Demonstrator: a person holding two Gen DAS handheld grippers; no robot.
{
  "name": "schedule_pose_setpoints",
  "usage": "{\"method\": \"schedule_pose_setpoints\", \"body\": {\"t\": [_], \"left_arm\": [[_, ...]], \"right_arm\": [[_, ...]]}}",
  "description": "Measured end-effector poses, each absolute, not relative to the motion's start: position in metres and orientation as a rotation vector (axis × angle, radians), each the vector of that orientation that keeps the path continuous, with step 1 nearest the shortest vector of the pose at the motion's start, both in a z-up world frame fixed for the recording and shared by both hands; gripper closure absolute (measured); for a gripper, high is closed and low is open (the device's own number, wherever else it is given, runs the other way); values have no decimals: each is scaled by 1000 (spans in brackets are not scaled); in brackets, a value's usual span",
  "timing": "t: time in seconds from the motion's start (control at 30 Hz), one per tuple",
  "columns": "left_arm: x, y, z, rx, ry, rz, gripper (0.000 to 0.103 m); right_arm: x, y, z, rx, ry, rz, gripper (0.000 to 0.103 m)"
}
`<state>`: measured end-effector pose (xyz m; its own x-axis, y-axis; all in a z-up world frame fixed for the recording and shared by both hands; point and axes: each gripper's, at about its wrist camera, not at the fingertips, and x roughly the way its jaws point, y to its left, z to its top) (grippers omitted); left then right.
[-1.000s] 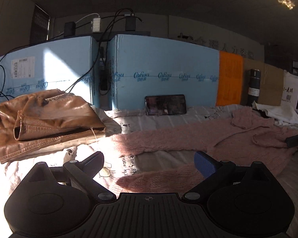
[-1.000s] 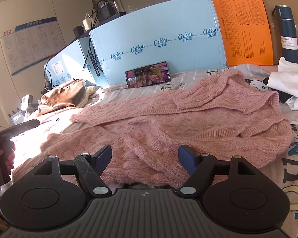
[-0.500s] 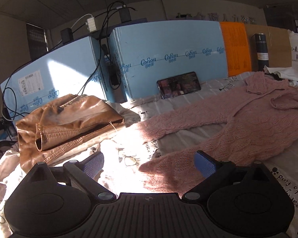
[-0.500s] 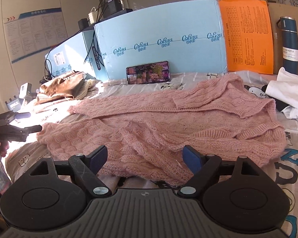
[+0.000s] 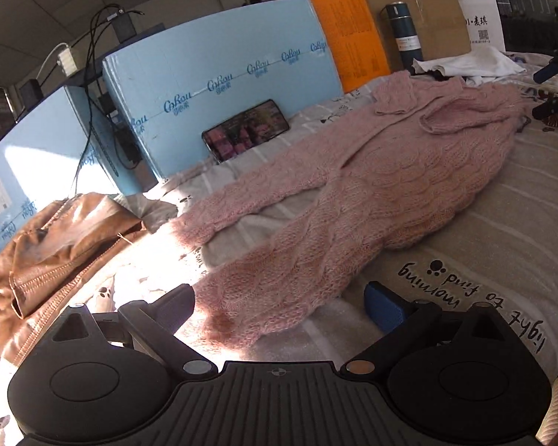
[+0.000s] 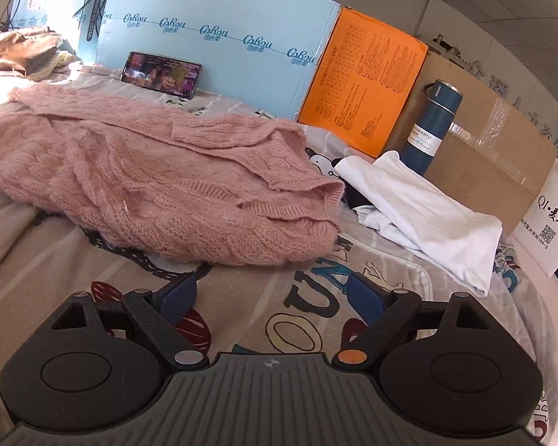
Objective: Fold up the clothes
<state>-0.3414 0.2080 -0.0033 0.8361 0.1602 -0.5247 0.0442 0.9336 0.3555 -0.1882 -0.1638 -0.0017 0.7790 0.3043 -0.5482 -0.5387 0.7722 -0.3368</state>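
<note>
A pink knitted sweater lies spread across the bed, sleeves stretched to the left. My left gripper is open and empty, with the cuff end of the near sleeve between its fingers. In the right wrist view the sweater lies bunched at the left and centre. My right gripper is open and empty, just in front of the sweater's thick hem. The right gripper also shows far right in the left wrist view.
A brown leather jacket lies at the left. A white garment lies right of the sweater. Blue boxes, an orange box, a cardboard box, a blue bottle and a phone line the back.
The left gripper has swung right and dropped toward the near sleeve end. The right gripper has moved right, off the sweater's middle to its hem, above printed bedding.
</note>
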Motion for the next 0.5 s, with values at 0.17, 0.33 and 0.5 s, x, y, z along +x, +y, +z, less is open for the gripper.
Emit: {"method": "schedule_pose_setpoints", "body": {"t": [0.17,0.33,0.5], "left_arm": [[-327,197,-5,417,571,54,4],[-315,188,-7,456,542,3,4],[-320,204,-7,441,541,26,4]], "right_arm": [[-184,-144,-6,-611,449,524,16],[-184,-115,-3,-632,407,655,16],[-182,-110,-3,-594,370,700,18]]}}
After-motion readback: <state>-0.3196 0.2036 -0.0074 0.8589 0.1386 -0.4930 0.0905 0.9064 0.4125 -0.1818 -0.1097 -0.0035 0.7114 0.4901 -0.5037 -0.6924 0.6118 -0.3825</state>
